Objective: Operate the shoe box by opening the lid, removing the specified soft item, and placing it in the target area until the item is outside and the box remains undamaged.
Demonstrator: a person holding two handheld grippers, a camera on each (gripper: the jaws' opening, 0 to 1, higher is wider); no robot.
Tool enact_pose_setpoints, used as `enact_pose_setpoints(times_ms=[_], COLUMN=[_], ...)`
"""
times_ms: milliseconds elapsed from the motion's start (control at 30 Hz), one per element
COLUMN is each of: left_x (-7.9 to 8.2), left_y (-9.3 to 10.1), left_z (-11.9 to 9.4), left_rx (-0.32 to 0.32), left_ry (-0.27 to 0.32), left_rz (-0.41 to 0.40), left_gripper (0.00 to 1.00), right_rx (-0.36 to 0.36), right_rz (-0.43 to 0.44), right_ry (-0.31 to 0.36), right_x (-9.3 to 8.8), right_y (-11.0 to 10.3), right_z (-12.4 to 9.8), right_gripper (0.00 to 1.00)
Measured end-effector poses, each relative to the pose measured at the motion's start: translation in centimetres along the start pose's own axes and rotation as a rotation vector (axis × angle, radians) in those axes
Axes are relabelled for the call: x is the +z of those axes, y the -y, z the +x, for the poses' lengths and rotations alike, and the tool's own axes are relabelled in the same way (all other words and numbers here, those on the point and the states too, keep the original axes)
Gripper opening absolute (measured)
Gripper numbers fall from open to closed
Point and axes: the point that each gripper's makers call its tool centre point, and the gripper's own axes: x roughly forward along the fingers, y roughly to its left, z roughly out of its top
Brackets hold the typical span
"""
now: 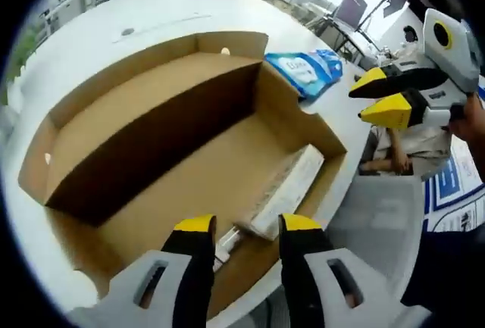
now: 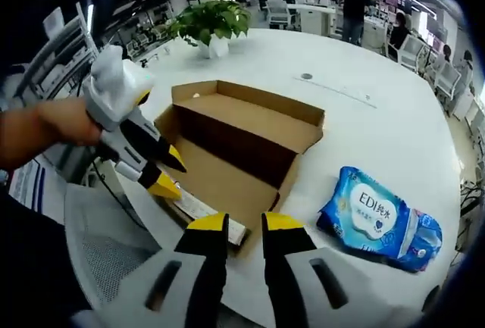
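In the right gripper view, the left tool [image 2: 163,173] hovers at the near left edge of the open shoe box [image 2: 235,142], jaws parted and empty. A flat white packet [image 2: 201,210] lies inside the box along its near wall. The right tool [image 2: 236,226], also parted and empty, sits just before the box. Right of it, the blue tissue pack [image 2: 379,218] rests on the white desk [image 2: 356,127].

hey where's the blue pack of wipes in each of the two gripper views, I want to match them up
Left gripper view: the blue pack of wipes lies on the white table at upper right, just beyond the far corner of the open shoe box.
Right gripper view: the pack lies at lower right, apart from the box.
Shared landmark: the open shoe box, beside the pack in both.
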Motion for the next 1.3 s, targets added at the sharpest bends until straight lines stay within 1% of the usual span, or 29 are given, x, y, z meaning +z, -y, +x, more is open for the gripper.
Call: enact_pose_setpoints(times_ms=[200,233,333,433,633,733,767,800,867,967,1033,1100,1133,1167,1200,1233,1267,1300], left_x=[-0.4,-0.2,0.3,0.6,1.3,1.5,1.5,1.5,1.4,1.4,1.4,1.6,1.6,1.6,1.6,1.6,1.6,1.6], left_y=[0.1,0.1,-0.1,-0.4,-0.8,-1.0,-1.0,-1.0,-1.0,-1.0,-1.1,-1.3,-1.3,-1.3,-1.3,-1.2,-1.2,-1.2], left_z=[0.9,0.9,1.0,1.0,0.9,1.0,1.0,1.0,1.0,1.0,1.0,1.0,1.0,1.0,1.0,1.0,1.0,1.0], left_rx=[-0.007,-0.013,-0.005,-0.005,0.001,0.002,0.001,-0.001,-0.006,-0.011,-0.016,-0.019,-0.021,-0.021,-0.022,-0.024,-0.027,-0.027], left_ry=[-0.026,-0.020,-0.002,0.003,0.025,0.037,0.037,0.038,0.042,0.047,0.055,0.065,0.069,0.070,0.073,0.073,0.075,0.076], left_rz=[0.007,-0.009,-0.013,-0.027,-0.035,-0.041,-0.041,-0.041,-0.049,-0.057,-0.063,-0.072,-0.074,-0.076,-0.076,-0.075,-0.078,-0.080], left_gripper=[0.31,0.31,0.32,0.33,0.33,0.33,0.33,0.33,0.33,0.33,0.33,0.33,0.33,0.33,0.33,0.33,0.33,0.33], right_rx=[0.010,0.015,0.031,0.067,0.142,0.176,0.209,0.228,0.263,0.307,0.316,0.317,0.342,0.345,0.340,0.340,0.352,0.355], right_rz=[-0.004,-0.006,-0.006,-0.011,-0.058,-0.102,-0.132,-0.144,-0.200,-0.334,-0.377,-0.409,-0.434,-0.452,-0.470,-0.481,-0.511,-0.524], right_ry=[-0.012,-0.016,-0.022,-0.029,-0.066,-0.107,-0.123,-0.143,-0.174,-0.236,-0.265,-0.314,-0.338,-0.343,-0.368,-0.369,-0.391,-0.395], right_x=[-0.2,-0.3,-0.4,-0.6,-0.7,-0.9,-1.0,-1.3,-1.6,-2.2,-2.4,-2.9,-3.3,-3.4,-3.6,-3.6,-3.9,-4.0], right_y=[0.3,0.3,0.1,-0.5,-2.1,-2.6,-3.1,-3.4,-3.8,-4.3,-4.3,-4.1,-4.3,-4.3,-4.1,-4.1,-4.1,-4.1], right_z=[0.6,0.7,1.2,1.8,3.2,4.0,4.4,4.6,5.3,6.4,6.9,7.4,7.7,7.9,8.1,8.2,8.4,8.6], right_gripper=[0.16,0.15,0.16,0.16,0.18,0.20,0.21,0.22,0.25,0.26,0.25,0.24,0.23,0.23,0.23,0.23,0.23,0.23])
